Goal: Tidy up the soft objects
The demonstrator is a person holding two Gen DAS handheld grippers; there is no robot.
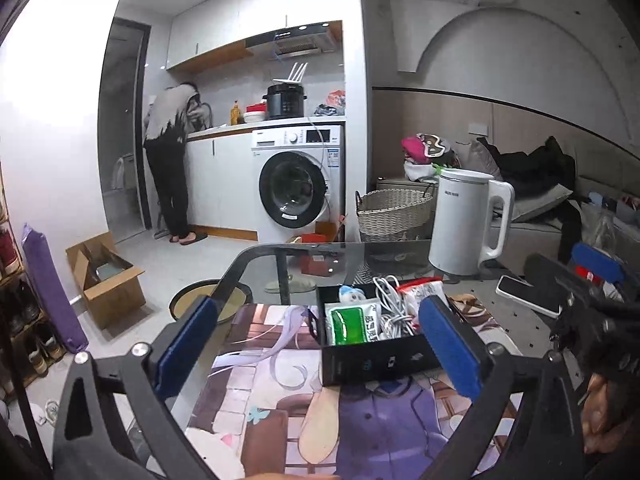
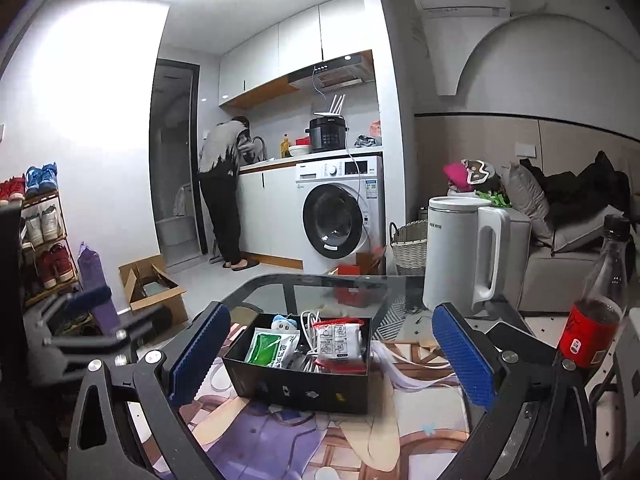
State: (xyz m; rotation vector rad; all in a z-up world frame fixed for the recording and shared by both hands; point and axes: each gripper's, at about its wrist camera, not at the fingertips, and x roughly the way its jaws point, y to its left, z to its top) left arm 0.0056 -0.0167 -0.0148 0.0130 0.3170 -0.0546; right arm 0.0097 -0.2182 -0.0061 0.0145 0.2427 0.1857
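Observation:
A black open box [image 1: 376, 358] [image 2: 304, 384] sits on a printed mat [image 1: 280, 400] [image 2: 280, 440] on the glass table. In it lie a green-and-white packet [image 1: 352, 322] [image 2: 272, 346], a red-and-white packet [image 1: 420, 292] [image 2: 340, 344], a small white plush [image 1: 350, 293] [image 2: 283, 323] and white cables [image 1: 390, 304] [image 2: 309, 322]. My left gripper [image 1: 318, 346] is open and empty, its blue pads either side of the box's near end. My right gripper [image 2: 332, 354] is open and empty, its pads wide of the box.
A white kettle [image 1: 466, 220] [image 2: 464, 256] stands behind the box. A phone [image 1: 528, 290] lies to the right. A cola bottle [image 2: 596, 300] stands at the right. The table's far edge [image 1: 320, 245] is close behind. A wicker basket [image 1: 394, 210], cardboard box [image 1: 106, 276], and a person [image 1: 172, 160] are beyond.

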